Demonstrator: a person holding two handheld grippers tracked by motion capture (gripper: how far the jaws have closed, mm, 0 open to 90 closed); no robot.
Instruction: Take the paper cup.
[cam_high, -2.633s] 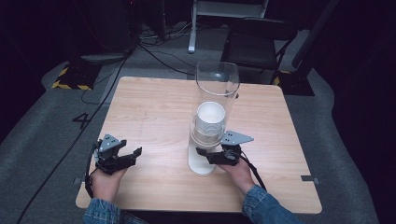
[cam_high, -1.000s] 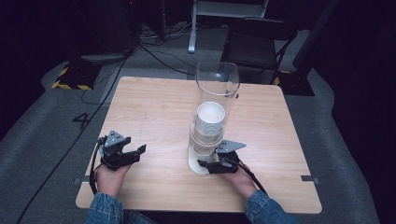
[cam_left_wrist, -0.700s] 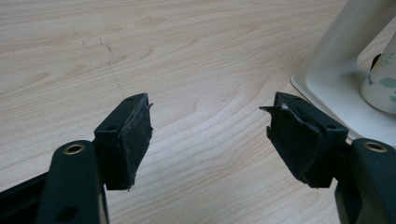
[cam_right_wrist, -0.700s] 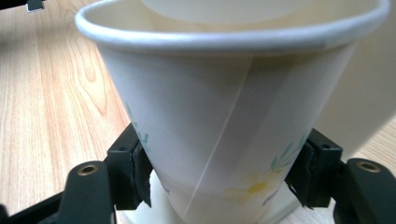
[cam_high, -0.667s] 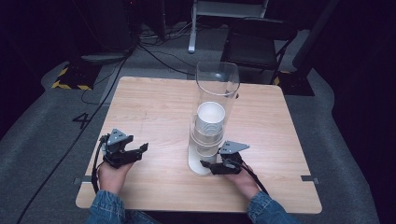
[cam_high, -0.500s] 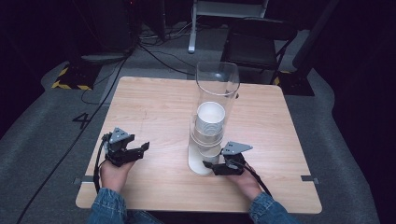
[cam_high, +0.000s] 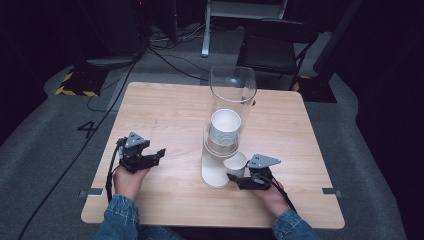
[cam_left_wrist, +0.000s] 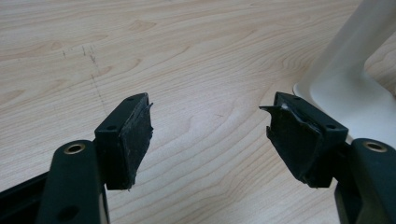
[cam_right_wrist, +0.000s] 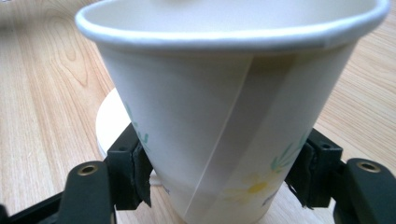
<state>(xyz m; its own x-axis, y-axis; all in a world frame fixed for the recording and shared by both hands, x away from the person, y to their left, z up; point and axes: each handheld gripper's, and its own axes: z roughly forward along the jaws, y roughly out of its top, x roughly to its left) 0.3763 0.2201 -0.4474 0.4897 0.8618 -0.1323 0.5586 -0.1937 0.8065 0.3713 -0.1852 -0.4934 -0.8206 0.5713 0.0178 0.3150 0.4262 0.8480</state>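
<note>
white floral paper cup, pale wood table

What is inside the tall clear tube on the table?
Inside the clear tube a stack of white paper cups sits low, the top cup open upward. How many cups are nested I cannot tell; the lower ones are covered. The upper part of the tube looks empty.

Only legible mark: a white "4" on the grey floor, left of table.
</note>
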